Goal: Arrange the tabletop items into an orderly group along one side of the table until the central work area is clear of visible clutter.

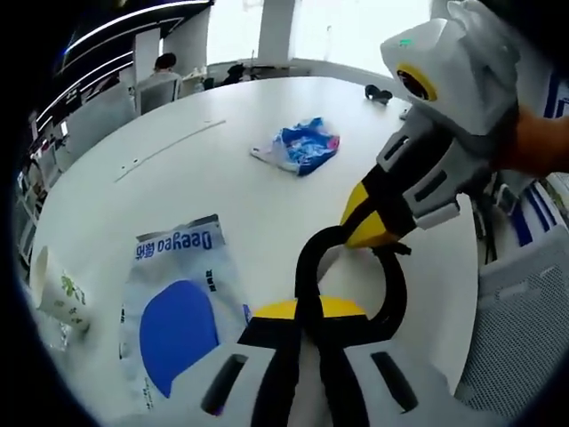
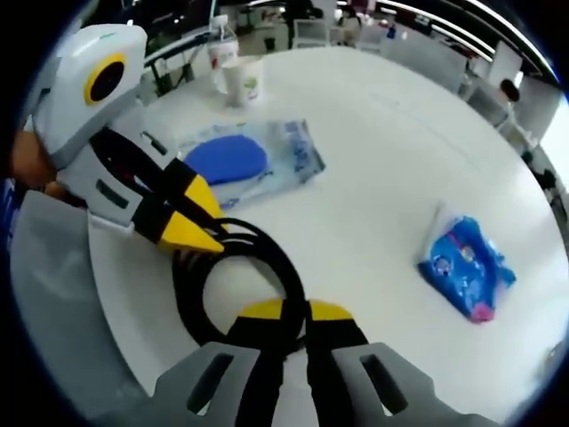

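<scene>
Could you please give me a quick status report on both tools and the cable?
Left tool and right tool both shut on black cable loop. White packet, blue packet and paper cup on table.

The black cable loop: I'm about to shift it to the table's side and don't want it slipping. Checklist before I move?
1. Left gripper shut on black cable loop: ok.
2. Right gripper shut on it: ok.
3. Loop lifted off the white table: cannot tell.
4. Blue-and-white packet apart from loop: ok.
5. Paper cup upright: ok.
6. Centre free of clutter: not ok, blue snack bag lies there.
</scene>
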Demonstrator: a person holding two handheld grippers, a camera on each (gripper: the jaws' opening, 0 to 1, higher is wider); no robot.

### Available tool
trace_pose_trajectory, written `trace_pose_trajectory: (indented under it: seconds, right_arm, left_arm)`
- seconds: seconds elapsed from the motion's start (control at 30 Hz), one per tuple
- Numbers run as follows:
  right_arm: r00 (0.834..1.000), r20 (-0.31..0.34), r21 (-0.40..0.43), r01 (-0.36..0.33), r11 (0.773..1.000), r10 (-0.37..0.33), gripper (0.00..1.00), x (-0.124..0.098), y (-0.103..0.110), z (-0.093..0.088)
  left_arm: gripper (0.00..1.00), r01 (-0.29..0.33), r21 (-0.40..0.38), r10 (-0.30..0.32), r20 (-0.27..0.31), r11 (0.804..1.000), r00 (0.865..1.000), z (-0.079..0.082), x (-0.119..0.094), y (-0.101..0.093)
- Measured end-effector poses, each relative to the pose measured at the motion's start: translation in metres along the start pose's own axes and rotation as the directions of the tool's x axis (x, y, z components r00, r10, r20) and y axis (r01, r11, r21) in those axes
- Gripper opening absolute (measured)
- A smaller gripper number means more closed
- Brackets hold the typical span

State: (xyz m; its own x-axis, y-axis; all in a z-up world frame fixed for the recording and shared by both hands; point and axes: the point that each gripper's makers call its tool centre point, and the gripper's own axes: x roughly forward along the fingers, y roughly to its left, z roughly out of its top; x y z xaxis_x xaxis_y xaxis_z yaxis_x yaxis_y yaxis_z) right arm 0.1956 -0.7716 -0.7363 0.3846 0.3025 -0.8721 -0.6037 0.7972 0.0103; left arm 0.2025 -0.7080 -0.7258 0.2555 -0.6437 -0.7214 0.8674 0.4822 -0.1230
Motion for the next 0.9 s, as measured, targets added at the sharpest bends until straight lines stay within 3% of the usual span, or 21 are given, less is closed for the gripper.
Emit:
trace_pose_trajectory:
  seconds: [0.57, 0.77, 0.9]
  right_arm:
    - [1.0, -0.014, -0.015, -0.007, 1.0, 0.007, 0.04, 0.0, 0.012, -0.016]
    - [1.0, 0.0, -0.076, -0.003, 0.997, 0.003, 0.06, 0.0, 0.013, -0.015]
    - [1.0, 0.007, -0.083, -0.006, 0.997, 0.007, 0.07, -0.002, 0.014, -0.015]
  left_arm:
    - [0.06, 0.004, 0.012, -0.004, -0.018, 1.0, 1.0, -0.011, -0.003, -0.015]
    - [0.09, -0.01, 0.076, 0.011, -0.008, 0.997, 1.0, -0.01, -0.004, -0.017]
    - [0.19, -0.03, 0.071, 0.029, 0.01, 0.997, 1.0, -0.005, -0.005, -0.015]
